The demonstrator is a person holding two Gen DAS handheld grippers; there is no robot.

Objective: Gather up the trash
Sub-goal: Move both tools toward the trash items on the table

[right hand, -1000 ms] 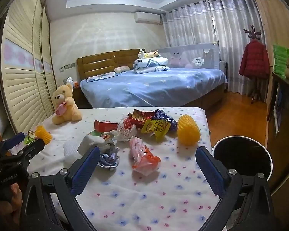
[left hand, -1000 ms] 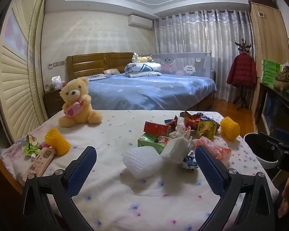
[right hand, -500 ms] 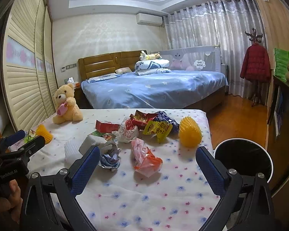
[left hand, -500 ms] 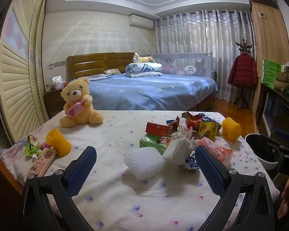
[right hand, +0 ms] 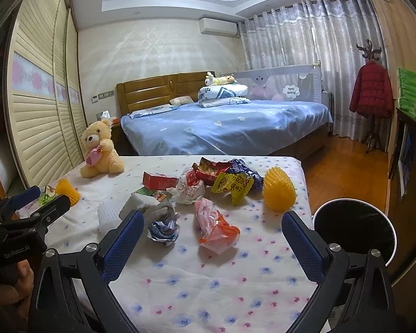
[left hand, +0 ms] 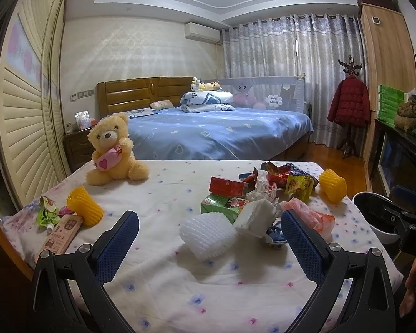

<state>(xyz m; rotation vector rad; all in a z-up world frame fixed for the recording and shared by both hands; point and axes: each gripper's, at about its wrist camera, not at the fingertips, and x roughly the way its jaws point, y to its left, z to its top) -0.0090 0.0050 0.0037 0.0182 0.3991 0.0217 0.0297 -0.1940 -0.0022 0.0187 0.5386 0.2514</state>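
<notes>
Trash lies in a heap on the flowered tablecloth [left hand: 163,194]: a white foam net [left hand: 208,234], a white foam block [left hand: 253,216], red and green cartons [left hand: 227,187], snack wrappers [right hand: 232,180], an orange plastic wrapper [right hand: 216,229] and a crumpled foil ball [right hand: 163,229]. My left gripper [left hand: 208,245] is open, its blue fingers either side of the foam net, held above the cloth. My right gripper [right hand: 212,247] is open near the orange wrapper. A round bin with a black liner [right hand: 352,229] stands off the table's right side.
A teddy bear [left hand: 112,149] sits at the table's far left. Yellow foam nets [left hand: 83,206] [right hand: 278,191], a green pouch [left hand: 47,212] and a brown box [left hand: 62,233] lie nearby. A blue bed [left hand: 219,130] is behind; a cabinet [left hand: 402,163] stands right.
Both grippers have crept slightly forward and upward toward the heap. Both stay open and nothing on the table has moved.
</notes>
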